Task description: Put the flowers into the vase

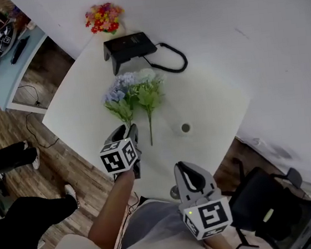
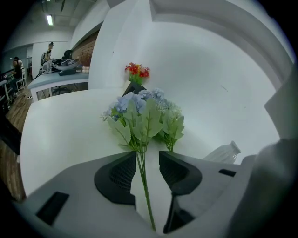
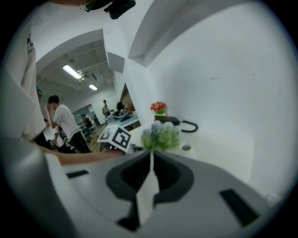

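Inspected on a smooth white table (image 1: 213, 95) with a rounded near edge: flowers (image 1: 132, 93), two bunches lying flat side by side. Soft, clustered heads, pale blue on the left and whitish on the right. Broad matte green leaves with visible veins; thin, straight green stems pointing toward the person.

Just right of the stems and apart from them: vase (image 1: 185, 128), white with a narrow neck and a small round mouth, seen from above in the head view and as a slim bottle shape (image 2: 224, 152) in the left gripper view.

Further back, near the wall: black phone (image 1: 129, 45), boxy, with a looping cord.

Left gripper (image 1: 126, 131), on a bare forearm (image 1: 112, 210) stretched forward, angled downward at the stem end of the blue bunch. Jaws wide apart (image 2: 148, 155), dark ribbed pads either side of one stem (image 2: 142, 179). Clear gap on both sides of it, so nothing gripped.

Right gripper (image 1: 181, 167), lower in the head view and closer to the body, tilted slightly downward toward the table. Jaws closed together (image 3: 152, 155), pads meeting at the tips, nothing held between them.
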